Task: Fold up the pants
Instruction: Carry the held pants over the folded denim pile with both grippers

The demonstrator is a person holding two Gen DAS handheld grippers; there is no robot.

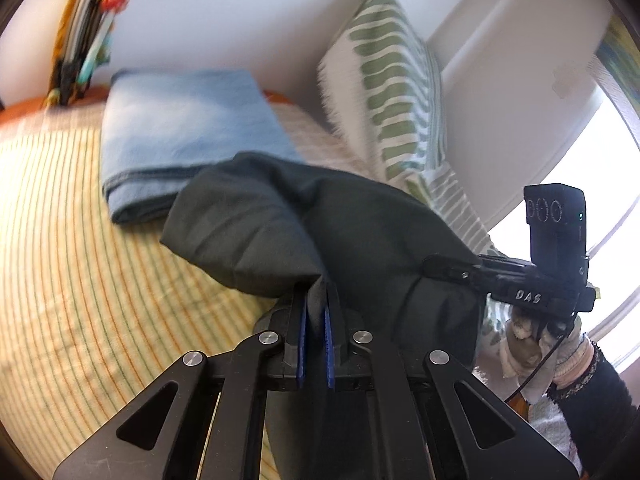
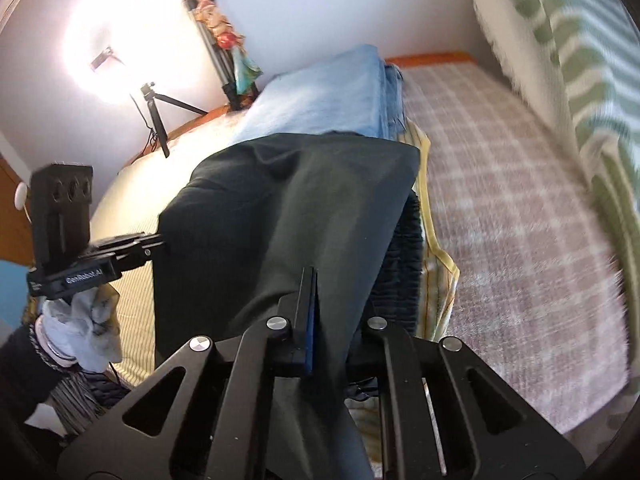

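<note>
on the far left of the left wrist view, the bed with the yellow striped cover spreads out as the working surface, and a folded light blue towel sits at the back of it, clear of where the fold should land. moving right, the dark green fabric pants bulge up in a soft hump, lifted off the cover, because both tools carry them by an edge. here's the left gripper, blue-padded jaws closed on a pinch of that dark cloth, the fabric running down between them and out below. it looks like a hold meant to keep one corner under control while the garment swings over.

further right, the green and white patterned cushion leans against the wall, and the right gripper comes in from the side, its tip buried in the same cloth, held by a gloved hand.

over in the right wrist view, a tripod with a bright ring light stands far left, by the wall. the pants drape wide across the centre, and the right tool's jaws are clamped on the fabric, one pad hidden under the cloth. right again, a pinkish checked blanket covers that side of the bed.

two grips on one edge suggests a fold mid-carry, with laying down and smoothing to come.
</note>
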